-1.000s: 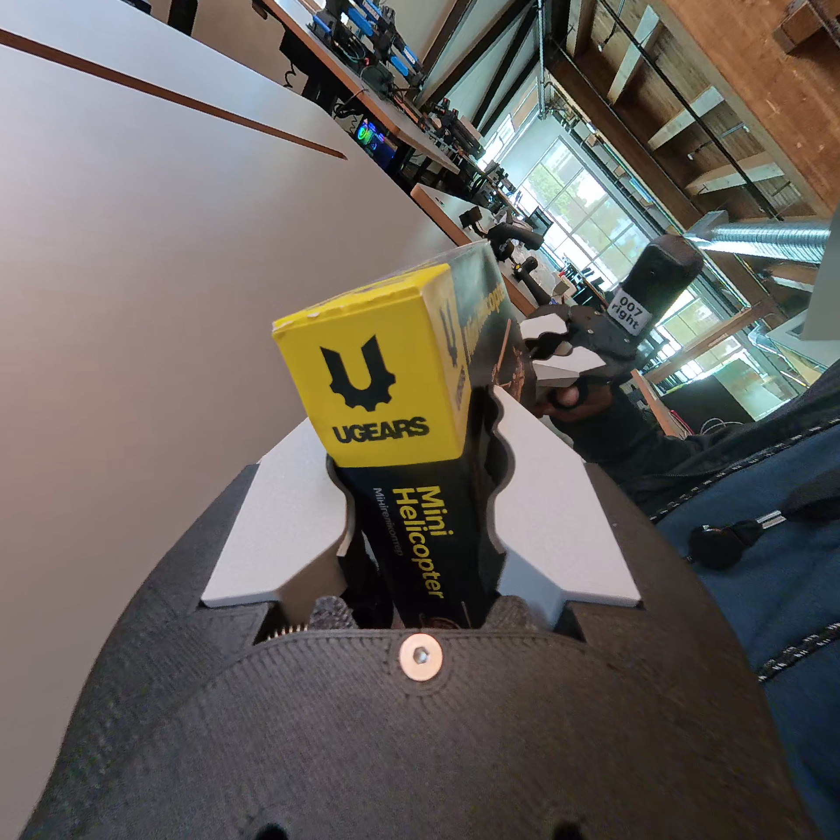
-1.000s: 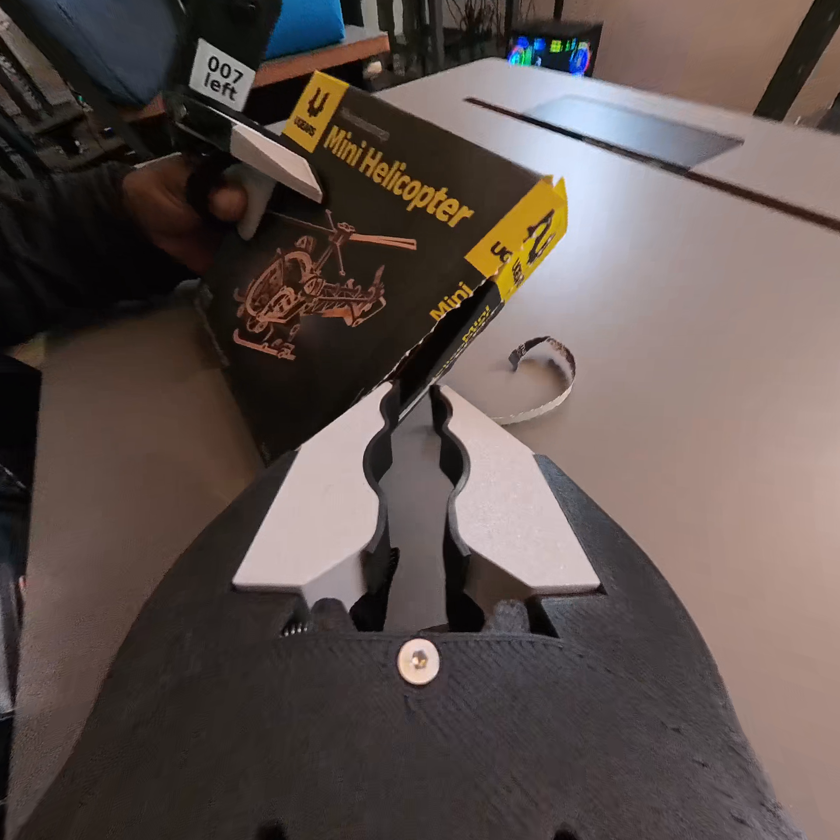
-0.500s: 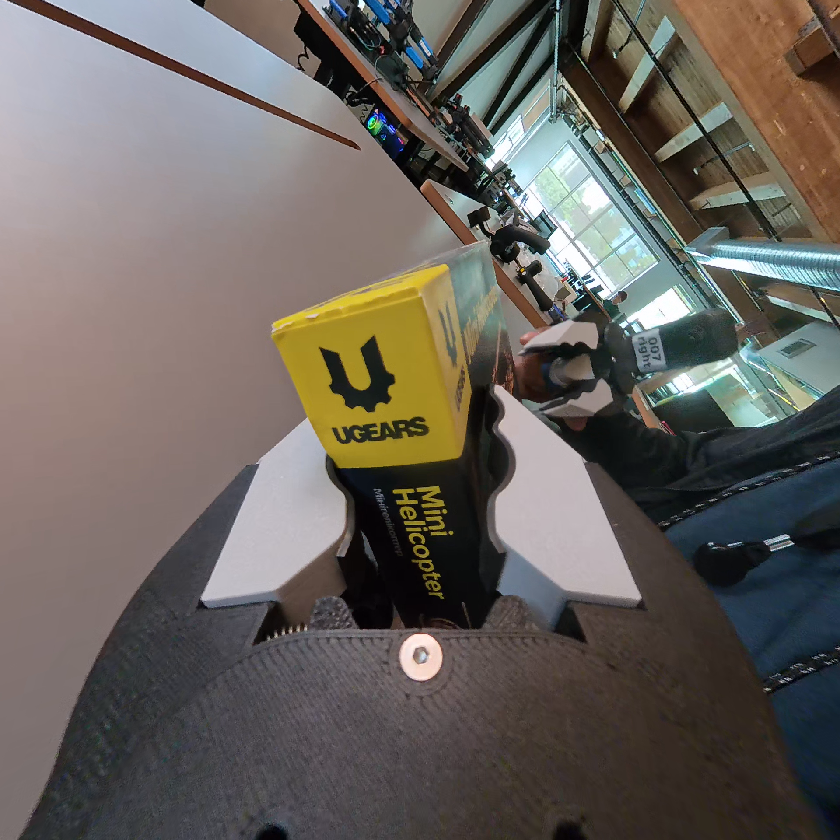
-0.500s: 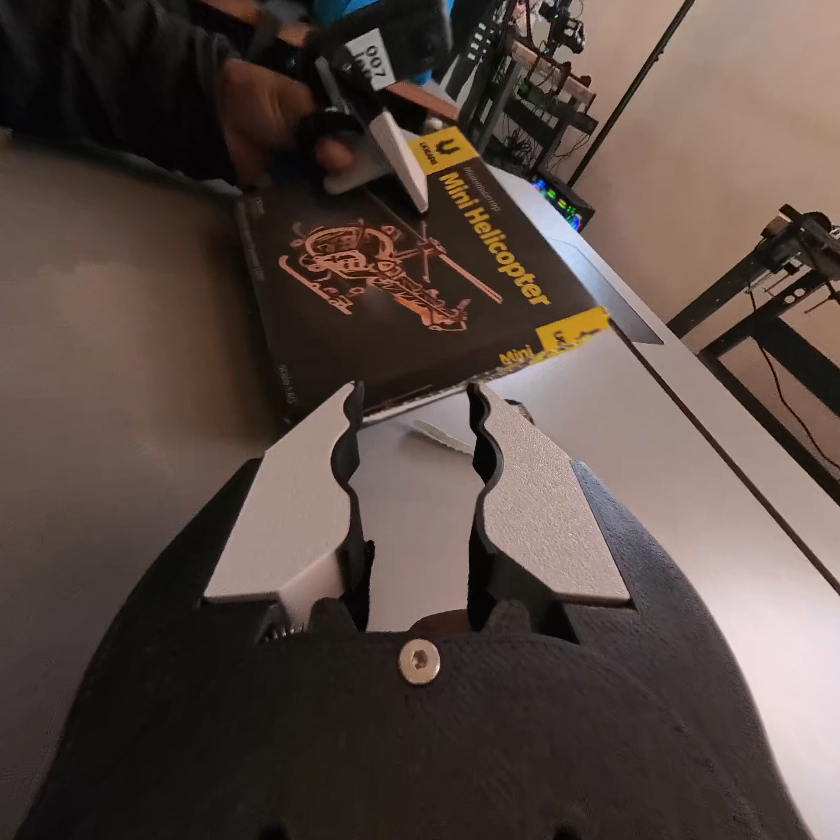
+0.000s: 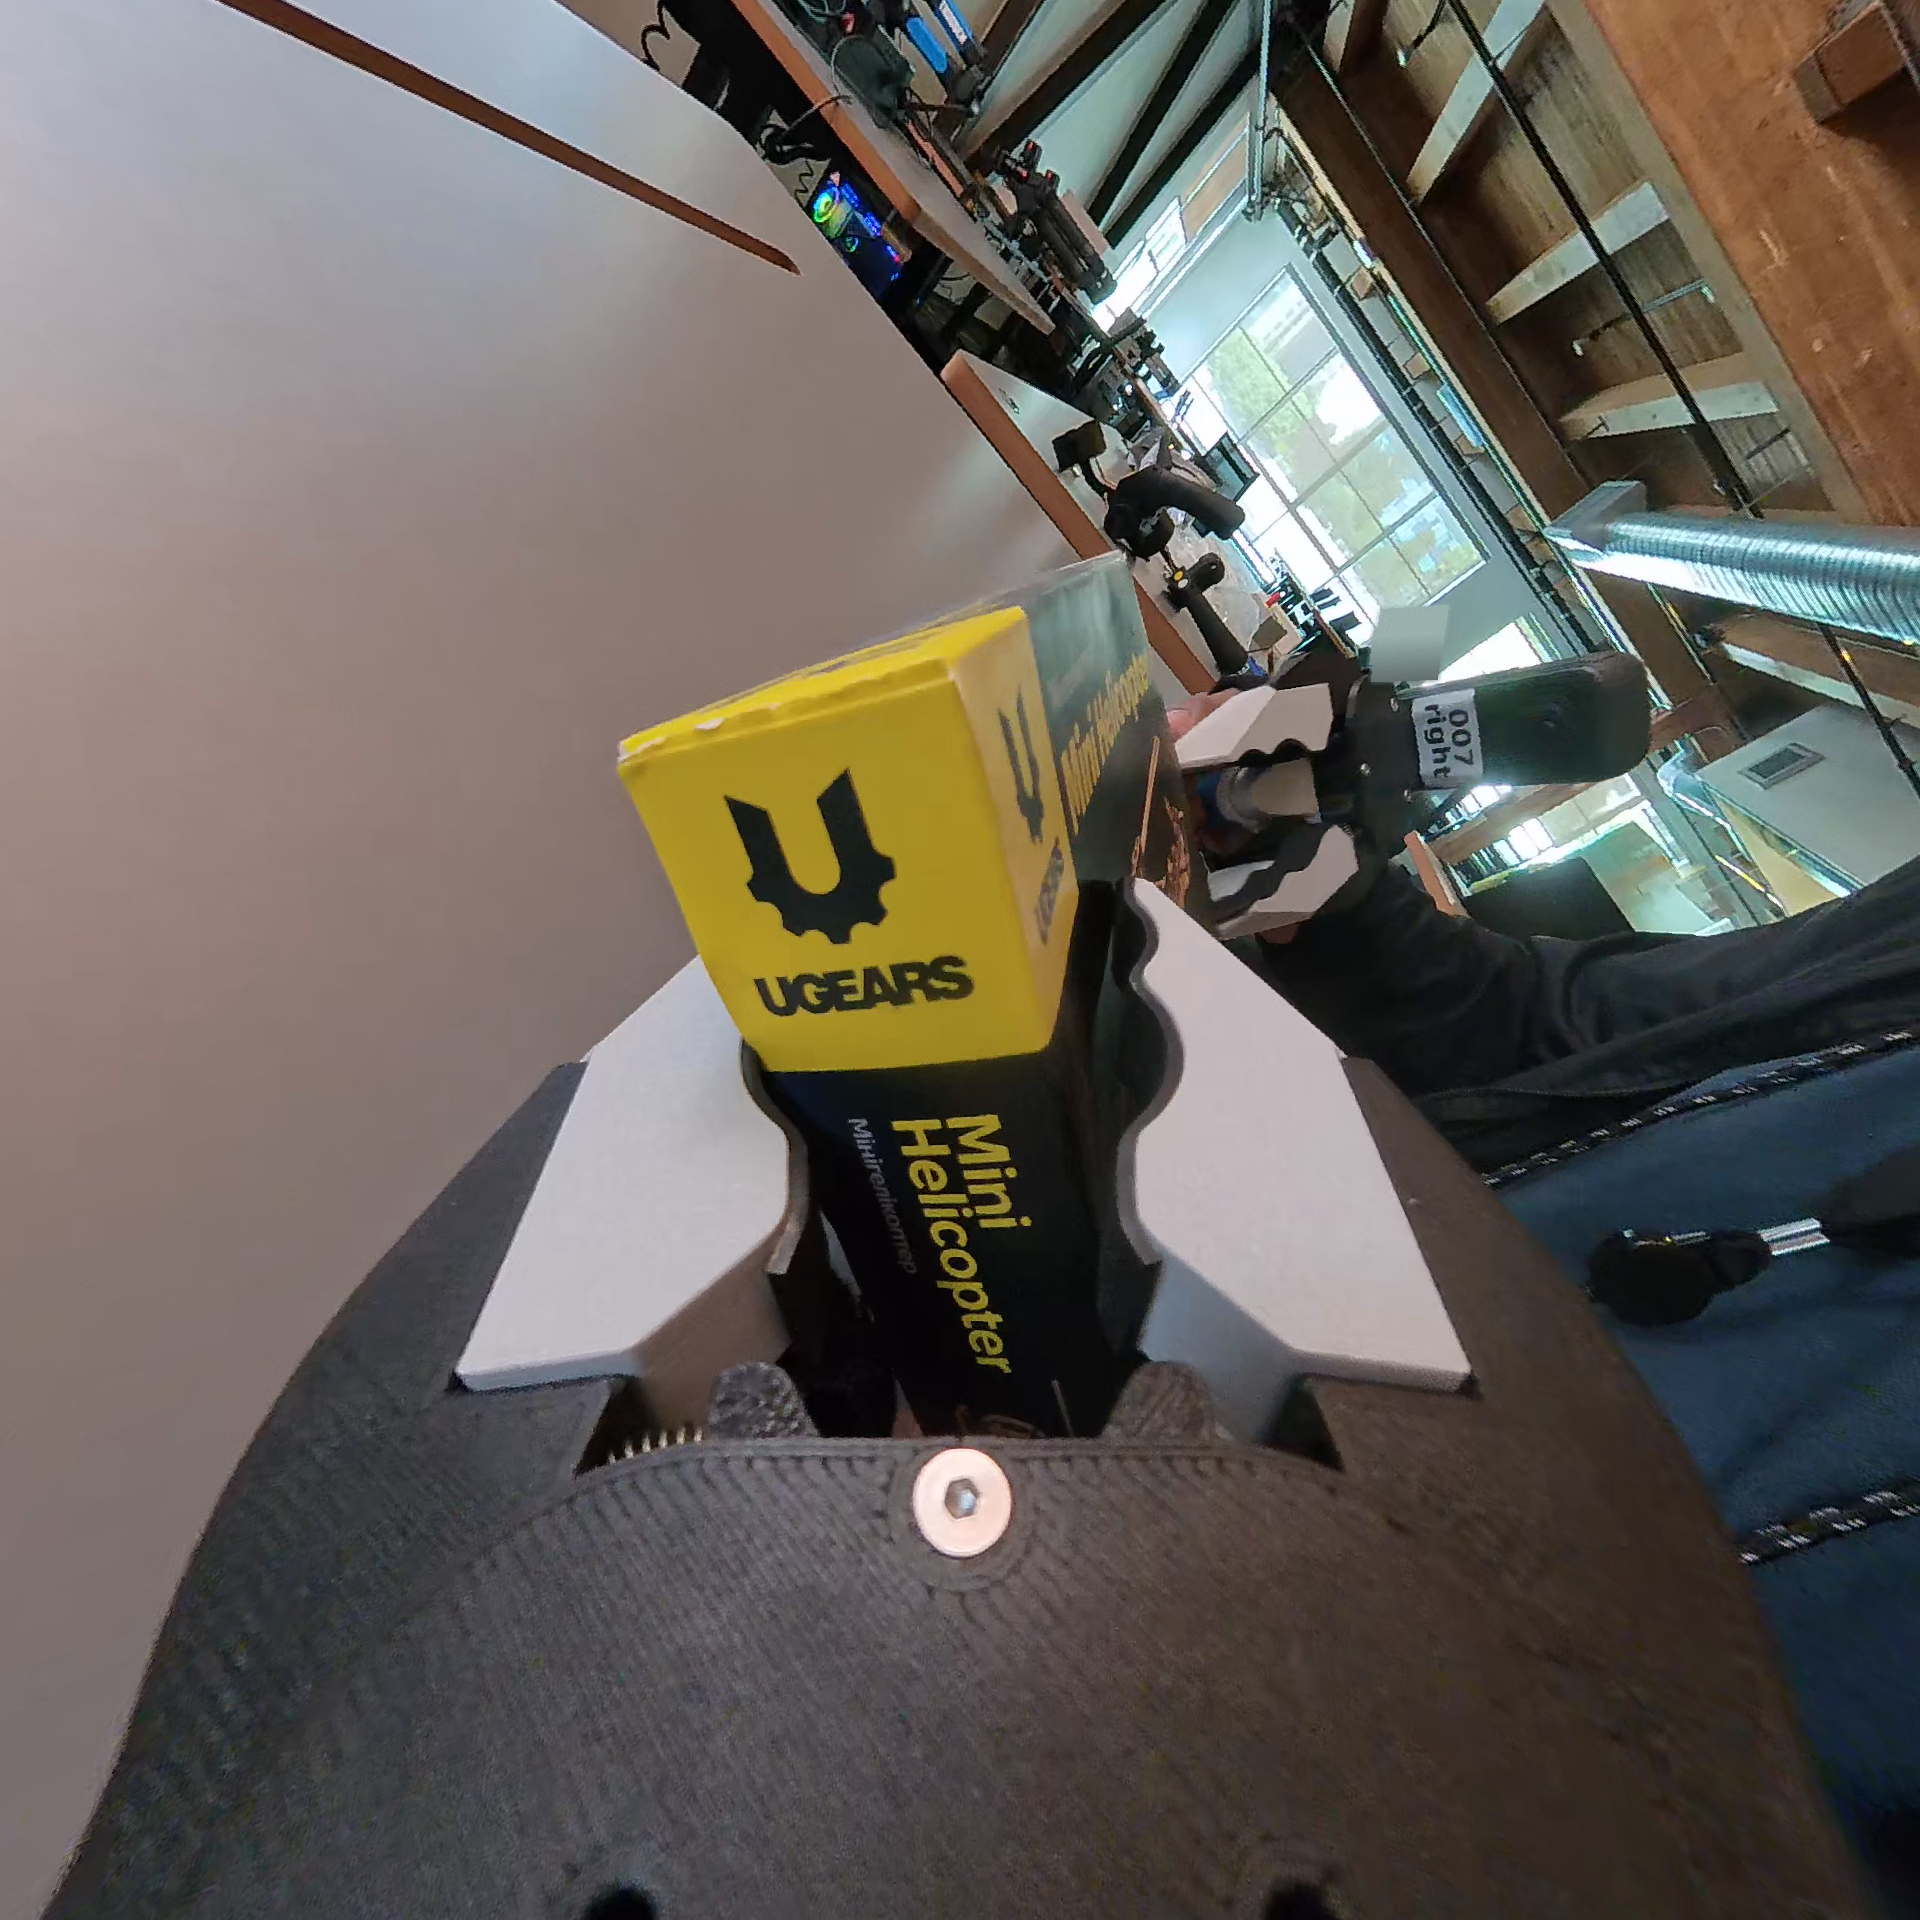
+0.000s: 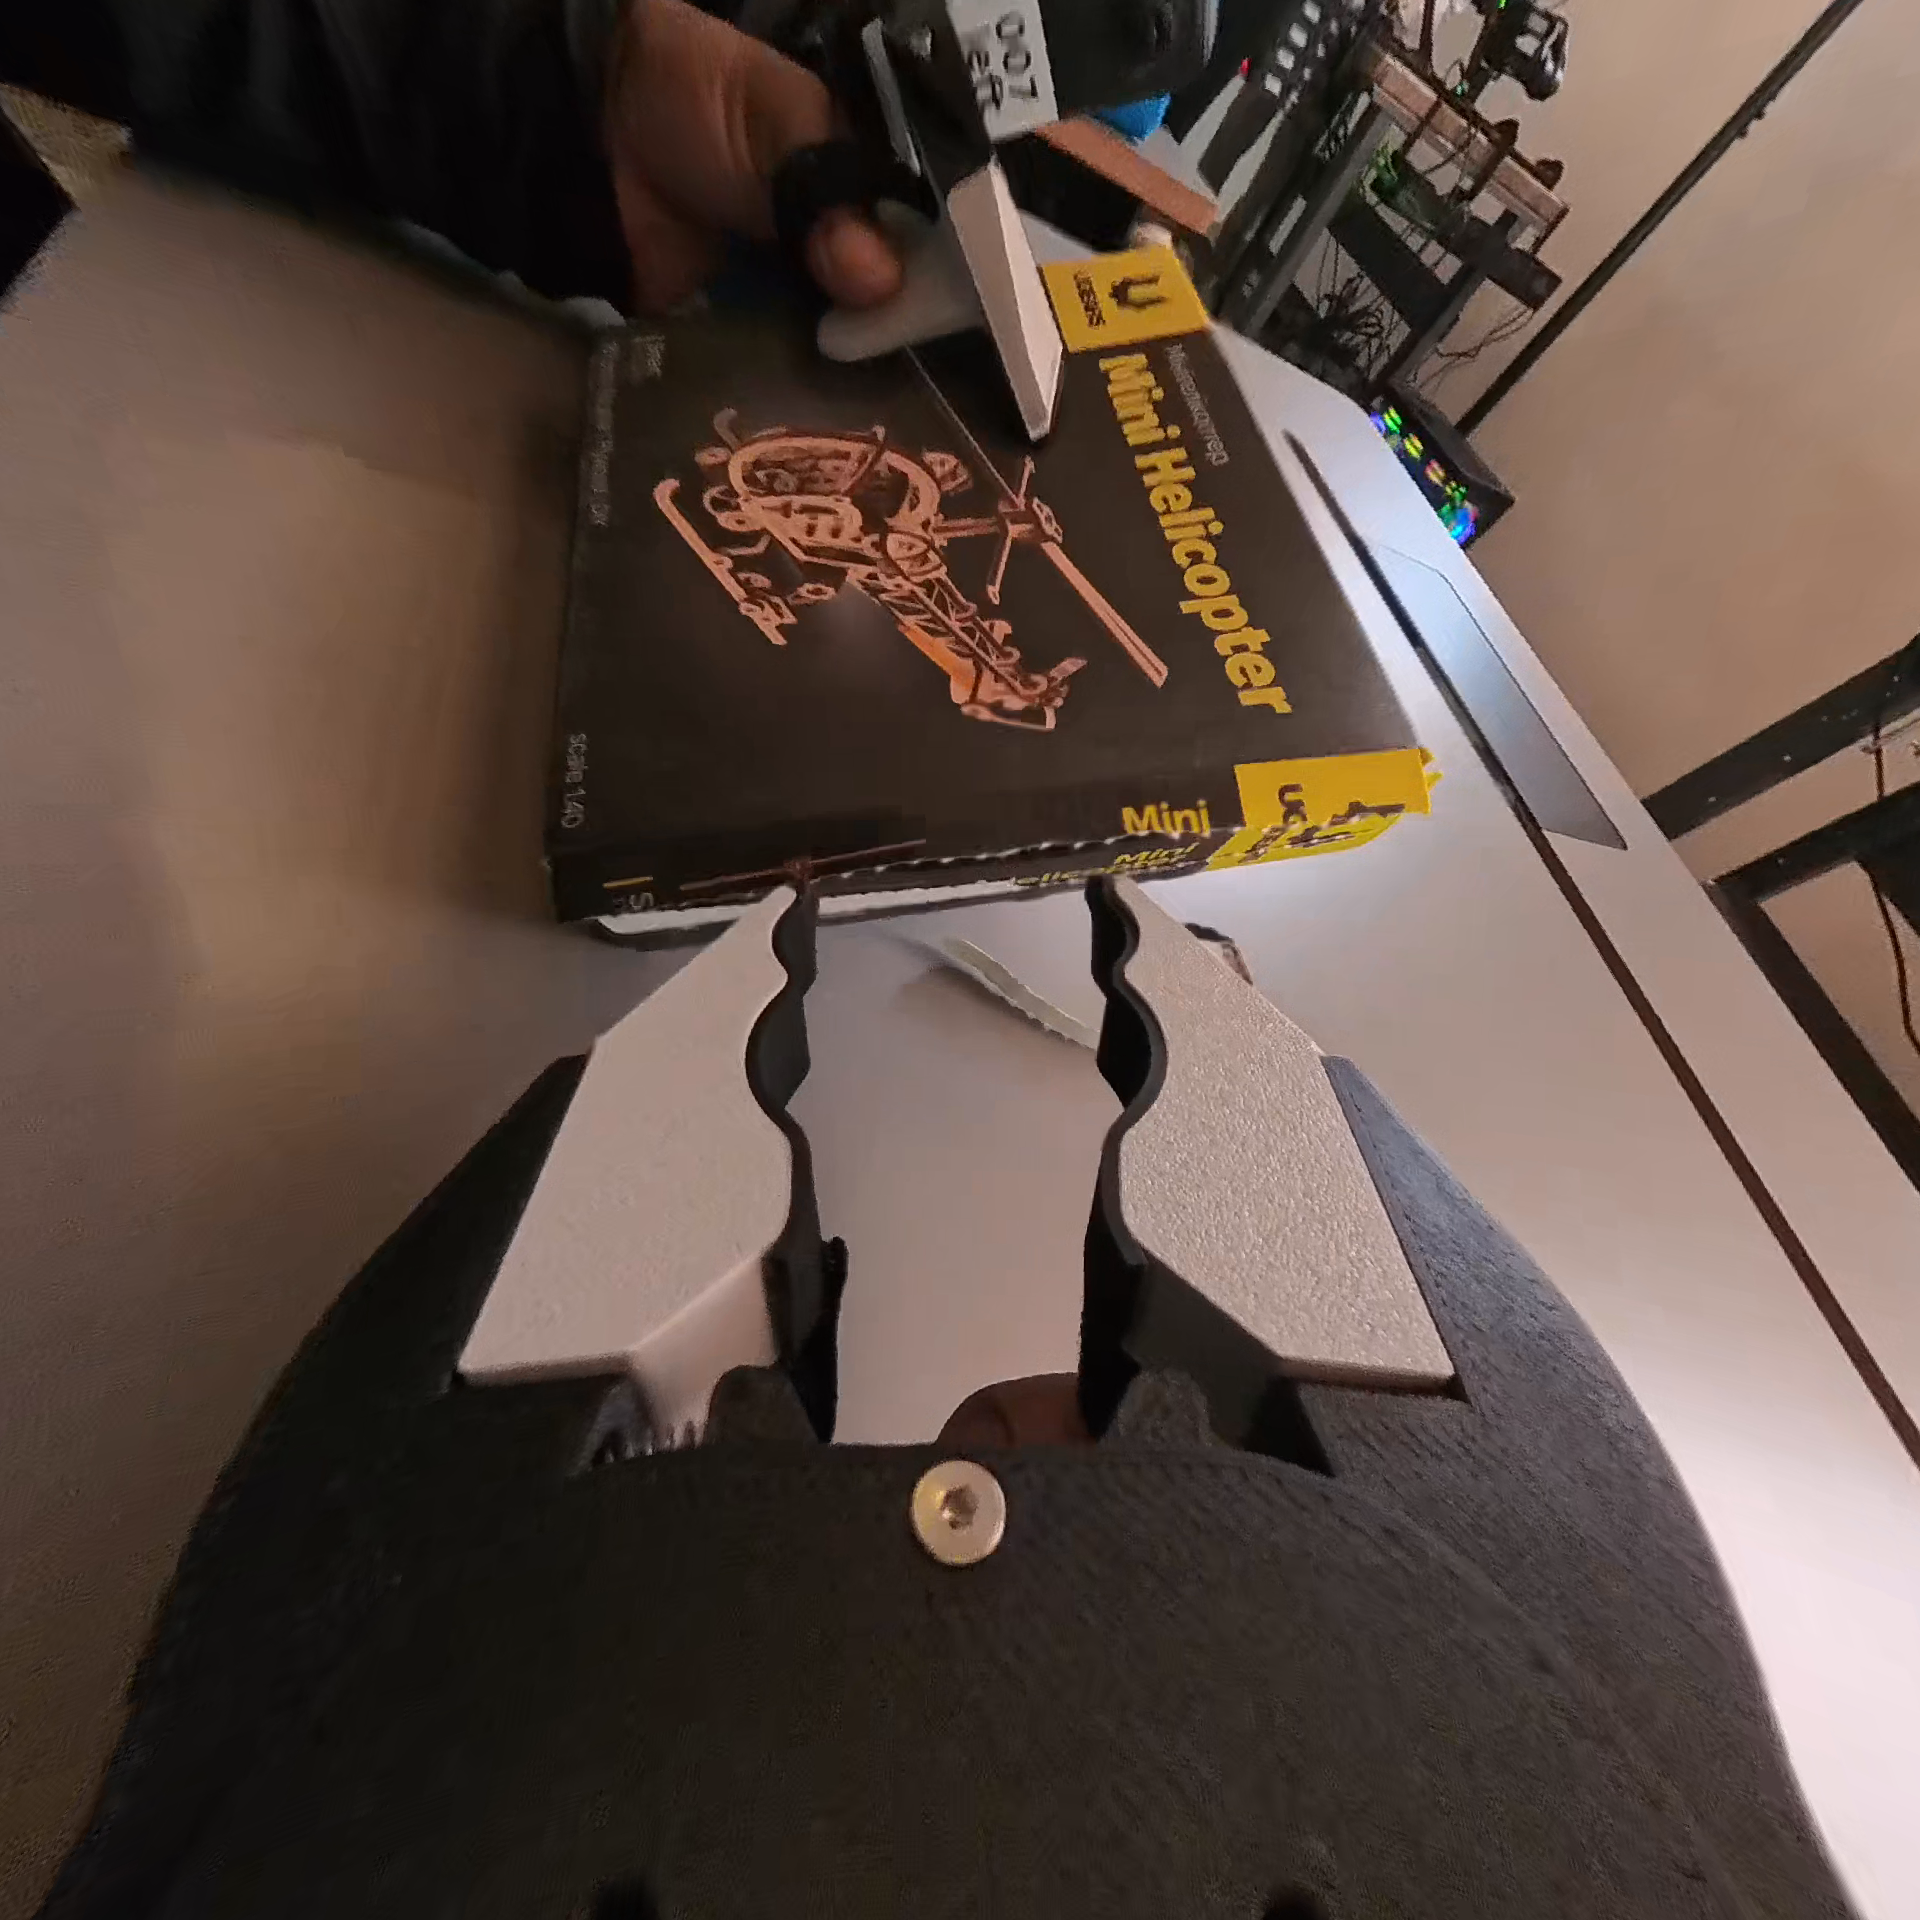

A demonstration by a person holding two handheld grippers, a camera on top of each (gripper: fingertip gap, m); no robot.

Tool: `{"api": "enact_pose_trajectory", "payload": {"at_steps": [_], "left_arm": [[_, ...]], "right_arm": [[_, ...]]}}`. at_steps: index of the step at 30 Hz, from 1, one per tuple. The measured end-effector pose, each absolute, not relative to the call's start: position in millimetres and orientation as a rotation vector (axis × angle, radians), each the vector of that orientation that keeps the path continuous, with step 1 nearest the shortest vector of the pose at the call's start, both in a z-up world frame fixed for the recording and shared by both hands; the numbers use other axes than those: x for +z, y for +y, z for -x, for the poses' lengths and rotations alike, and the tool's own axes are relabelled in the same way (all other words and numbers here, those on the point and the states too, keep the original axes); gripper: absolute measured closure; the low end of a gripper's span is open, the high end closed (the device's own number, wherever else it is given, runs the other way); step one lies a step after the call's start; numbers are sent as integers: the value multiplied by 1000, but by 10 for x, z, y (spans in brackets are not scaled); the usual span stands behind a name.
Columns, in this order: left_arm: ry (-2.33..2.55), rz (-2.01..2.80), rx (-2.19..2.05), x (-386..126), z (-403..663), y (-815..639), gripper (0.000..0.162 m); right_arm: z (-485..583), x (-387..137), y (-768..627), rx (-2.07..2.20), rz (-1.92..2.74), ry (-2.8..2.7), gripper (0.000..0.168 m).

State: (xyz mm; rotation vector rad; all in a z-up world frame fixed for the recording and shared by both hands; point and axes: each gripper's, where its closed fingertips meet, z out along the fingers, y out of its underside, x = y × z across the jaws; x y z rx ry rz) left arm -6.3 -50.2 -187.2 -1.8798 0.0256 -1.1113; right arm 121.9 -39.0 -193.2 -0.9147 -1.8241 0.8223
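My left gripper (image 5: 935, 935) is shut on one yellow corner of a flat black and yellow box (image 5: 862, 862) and holds it over the grey table. In the right wrist view the box (image 6: 935, 623) lies nearly level, with a helicopter drawing on top, and the left gripper (image 6: 997, 312) clamps its far corner. My right gripper (image 6: 945, 894) is open and empty, its fingertips just short of the box's near edge, where the yellow end flap (image 6: 1320, 821) looks slightly ajar. The right gripper also shows in the left wrist view (image 5: 1278, 821), beyond the box.
A curled pale strip (image 6: 997, 982) lies on the grey table (image 6: 1351, 1091) under the box's near edge. A dark seam (image 6: 1714, 1122) runs across the table. Benches with equipment (image 5: 987, 187) stand beyond. A person's dark sleeve (image 5: 1558, 997) is at the right. Some 15 centimeters of space lies between my two pairs of fingers.
My right gripper was shut on the box's end flap a second ago. It has let go, opened and drawn back. The box has swung from tilted to nearly level in the left gripper.
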Motion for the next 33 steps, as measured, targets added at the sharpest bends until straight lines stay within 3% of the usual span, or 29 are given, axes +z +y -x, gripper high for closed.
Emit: {"api": "enact_pose_trajectory", "payload": {"at_steps": [12,20,28,33], "left_arm": [[-4,1905,-1132,-1906,60,-459,101],[-11,1922,-1126,-1934,53,-442,101],[-21,1891,-1107,-1898,96,-443,101],[-35,1868,-1092,-1873,131,-437,101]], "right_arm": [[-1246,-1756,-570,945,875,-1774,120],[-1290,-1906,-643,911,867,-1826,126],[-1206,-1984,-521,781,912,-1804,116],[-1232,-1796,-515,956,989,-1725,117]]}}
